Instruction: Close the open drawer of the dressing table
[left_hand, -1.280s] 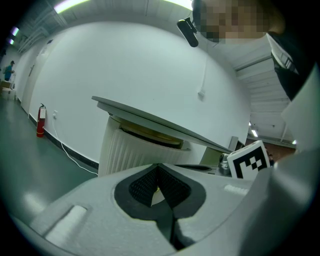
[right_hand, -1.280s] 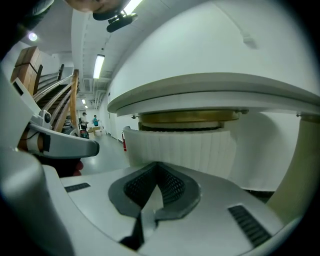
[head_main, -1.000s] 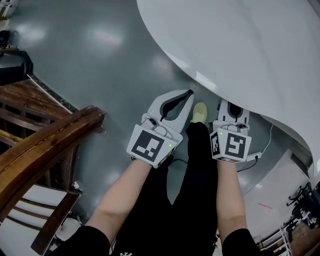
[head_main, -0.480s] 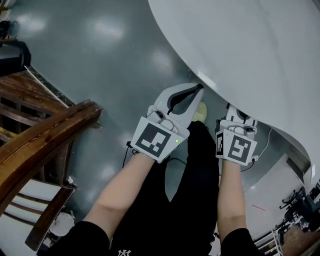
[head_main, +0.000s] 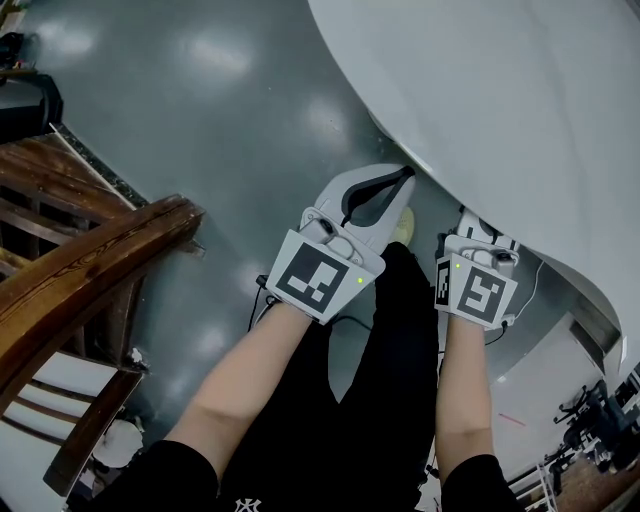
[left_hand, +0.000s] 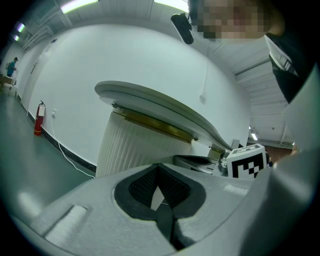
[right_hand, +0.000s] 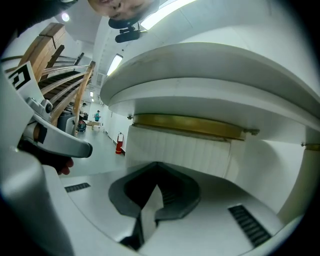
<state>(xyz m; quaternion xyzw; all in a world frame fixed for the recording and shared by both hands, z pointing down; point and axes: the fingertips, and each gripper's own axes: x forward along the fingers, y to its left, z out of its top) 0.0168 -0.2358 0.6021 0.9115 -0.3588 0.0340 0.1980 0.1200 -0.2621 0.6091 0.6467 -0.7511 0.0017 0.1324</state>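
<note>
"First, head view: state of both tools?"
"Left gripper (head_main: 405, 178): jaws together at the tips, nothing held. Right gripper (head_main: 482, 228): front end partly under the overhanging top of the dressing table (head_main: 500, 90). Both are held low, just beside that edge, above the grey floor (head_main: 200, 120). A wooden chair (head_main: 90, 270) stands well apart on the left."

"Left gripper view?"
"Left gripper (left_hand: 158, 169): tips meet, only a sliver of light between the pads, empty. Ahead: the dressing table (left_hand: 150, 102), with a ribbed panel (left_hand: 135, 145) under its curved top. A fire extinguisher (left_hand: 38, 120) stands against the far wall."

"Right gripper view: where is the drawer?"
"Right gripper (right_hand: 156, 167): closed, empty. Directly ahead, near but not touching, is the ribbed panel (right_hand: 175, 150) under a brass strip (right_hand: 190, 125). Judgement: this panel is the drawer front. How far it stands out cannot be told here."

"Step in hand?"
"Approach, by judgement. No contact; closing is not begun."

"Next move?"
"Set the closed tips flat against the panel. Push straight in, level, below the top."

"Obstructions?"
"The overhang leaves little headroom above the tools. The operator's leg (head_main: 390, 380) and shoe (head_main: 402, 222) are directly beneath. Nothing lies between jaws and panel."
</note>
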